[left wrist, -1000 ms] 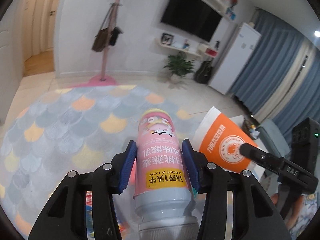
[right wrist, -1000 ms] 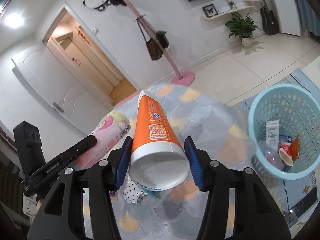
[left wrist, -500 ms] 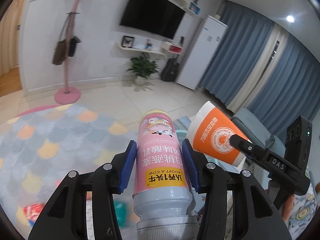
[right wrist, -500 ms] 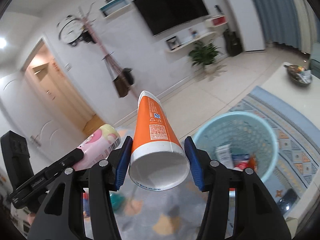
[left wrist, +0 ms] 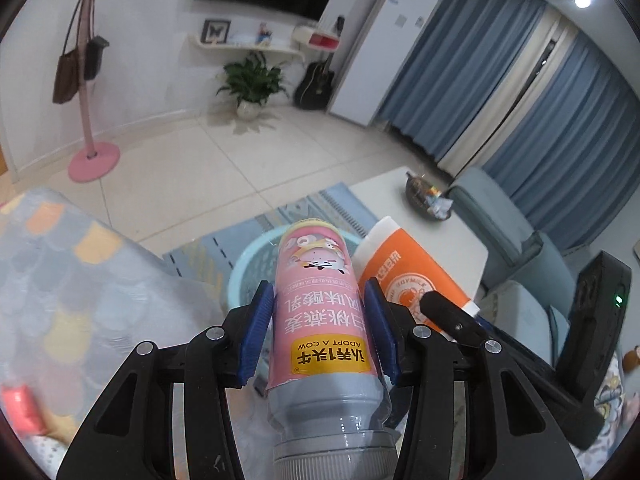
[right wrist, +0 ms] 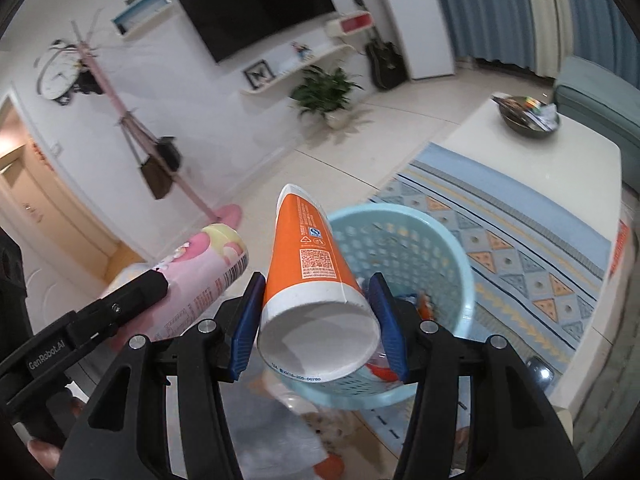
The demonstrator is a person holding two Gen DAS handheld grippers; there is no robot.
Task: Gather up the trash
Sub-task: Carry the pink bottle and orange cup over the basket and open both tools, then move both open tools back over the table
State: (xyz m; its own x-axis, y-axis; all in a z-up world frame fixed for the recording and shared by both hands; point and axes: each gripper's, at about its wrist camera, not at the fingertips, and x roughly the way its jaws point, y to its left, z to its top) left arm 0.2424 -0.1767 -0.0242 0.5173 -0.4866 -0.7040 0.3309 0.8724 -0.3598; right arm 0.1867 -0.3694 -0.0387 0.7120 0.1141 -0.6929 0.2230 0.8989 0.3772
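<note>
My left gripper is shut on a pink yogurt bottle with a grey neck, held base-forward. The same pink bottle shows at the left of the right wrist view. My right gripper is shut on an orange and white paper cup, its open mouth facing the camera; that cup appears beside the bottle in the left wrist view. A light blue plastic basket stands on the floor just beyond both grippers, with some trash inside. In the left wrist view only the basket's rim shows behind the bottle.
A low white table with a dark bowl stands right of the basket, on a blue patterned rug. A scalloped pastel rug lies left, with a red scrap on it. A pink coat stand and potted plant stand by the wall.
Both grippers have swung right across the room, carrying the bottle and the cup. The blue basket has come from the side to directly beyond the fingers. Neither grip has altered.
</note>
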